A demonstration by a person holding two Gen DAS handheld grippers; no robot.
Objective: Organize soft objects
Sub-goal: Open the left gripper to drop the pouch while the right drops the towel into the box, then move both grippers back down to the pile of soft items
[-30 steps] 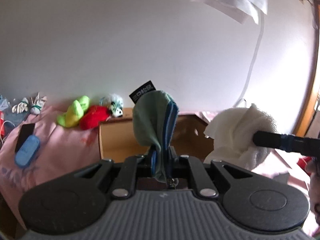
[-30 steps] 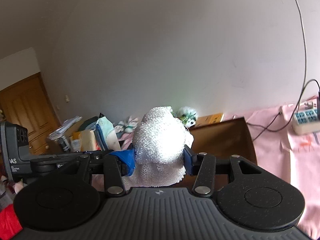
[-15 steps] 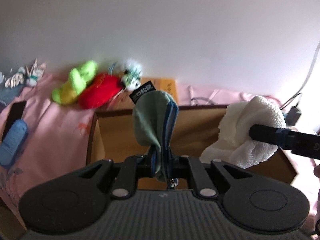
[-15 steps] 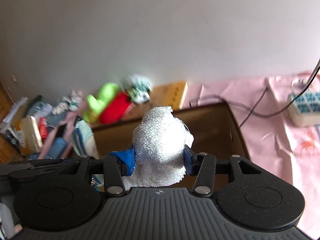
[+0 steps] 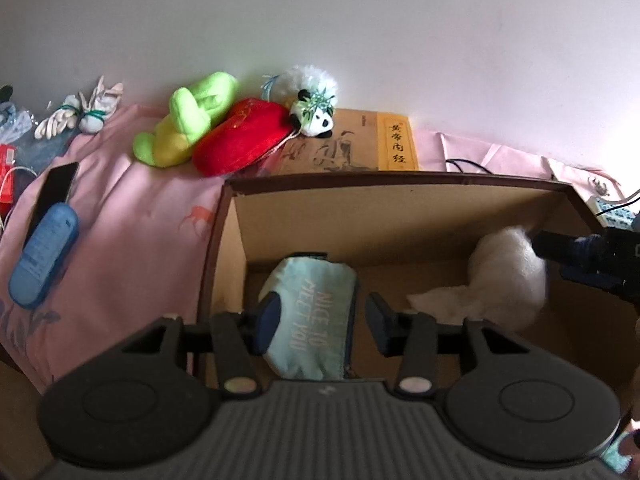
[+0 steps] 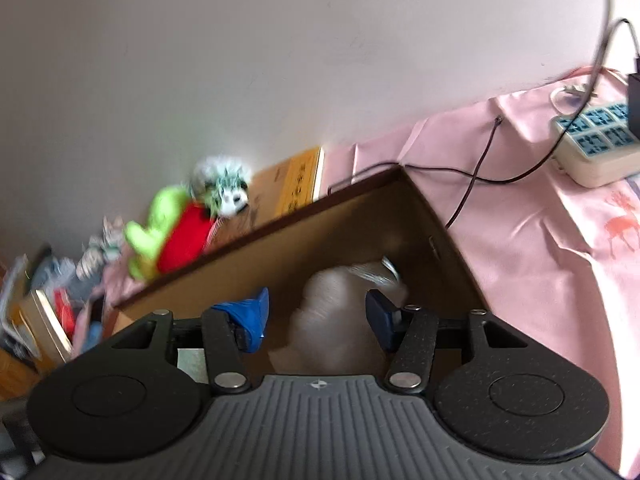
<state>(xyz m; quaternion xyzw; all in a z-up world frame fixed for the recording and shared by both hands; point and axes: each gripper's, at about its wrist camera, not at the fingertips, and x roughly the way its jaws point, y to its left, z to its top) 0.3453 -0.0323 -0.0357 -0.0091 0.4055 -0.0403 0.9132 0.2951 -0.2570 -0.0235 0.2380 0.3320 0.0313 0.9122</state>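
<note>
A brown cardboard box [image 5: 400,184] stands open on the pink bedspread. My left gripper [image 5: 322,320] is open over its left part. A light blue pouch with white lettering [image 5: 316,312] lies on the box floor between the fingers. A white fluffy towel [image 5: 504,276] lies in the box's right part, next to my right gripper's fingers. In the right wrist view my right gripper [image 6: 318,316] is open, and the blurred towel [image 6: 340,320] sits between the jaws inside the box [image 6: 360,208].
Behind the box lie a green plush [image 5: 188,116], a red plush [image 5: 244,136], a panda plush [image 5: 312,100] and a yellow book [image 5: 360,144]. A blue case [image 5: 44,256] and a phone [image 5: 56,188] lie left. A power strip [image 6: 592,144] with cables lies right.
Both grippers tipped down into the box and opened. The pouch left my left gripper and lies on the box floor. The towel left my right gripper and dropped in the box.
</note>
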